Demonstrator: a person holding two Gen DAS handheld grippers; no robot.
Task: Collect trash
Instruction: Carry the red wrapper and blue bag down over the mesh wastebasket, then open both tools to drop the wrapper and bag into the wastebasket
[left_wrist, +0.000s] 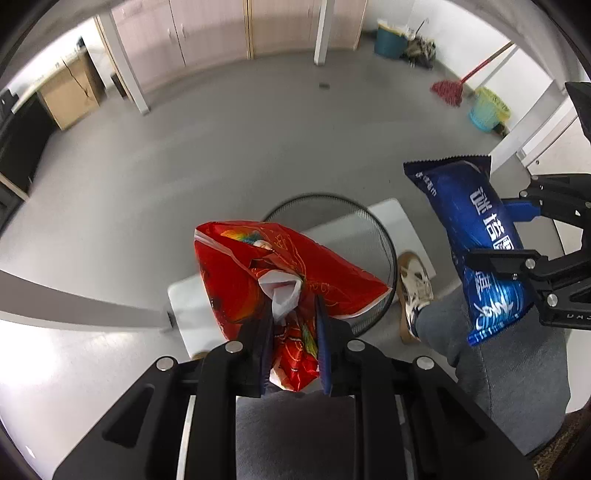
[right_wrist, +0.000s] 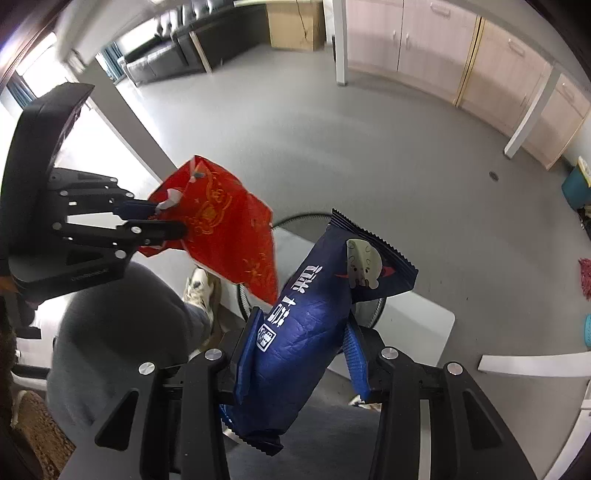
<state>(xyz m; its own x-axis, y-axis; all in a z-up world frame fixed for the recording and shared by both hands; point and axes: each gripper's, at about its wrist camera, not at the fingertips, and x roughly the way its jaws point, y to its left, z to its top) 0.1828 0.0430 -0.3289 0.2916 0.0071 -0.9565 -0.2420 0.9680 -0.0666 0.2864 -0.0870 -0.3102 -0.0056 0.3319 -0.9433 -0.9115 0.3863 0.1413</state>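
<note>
Grey floor (left_wrist: 221, 166), wire bin (left_wrist: 373, 236), left gripper (left_wrist: 293, 317) gripping red bag (left_wrist: 240, 280)

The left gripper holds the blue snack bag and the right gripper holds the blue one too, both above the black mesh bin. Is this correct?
Not quite: the left gripper holds a red snack bag, as the left wrist view shows. The right gripper does hold the blue snack bag, both above the black mesh bin.

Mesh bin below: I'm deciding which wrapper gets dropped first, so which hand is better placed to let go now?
Left, probably. The left tongs hold the red bag roughly over the mesh bin. The right tongs hold the blue packet off to one side, above the person's leg.
</note>
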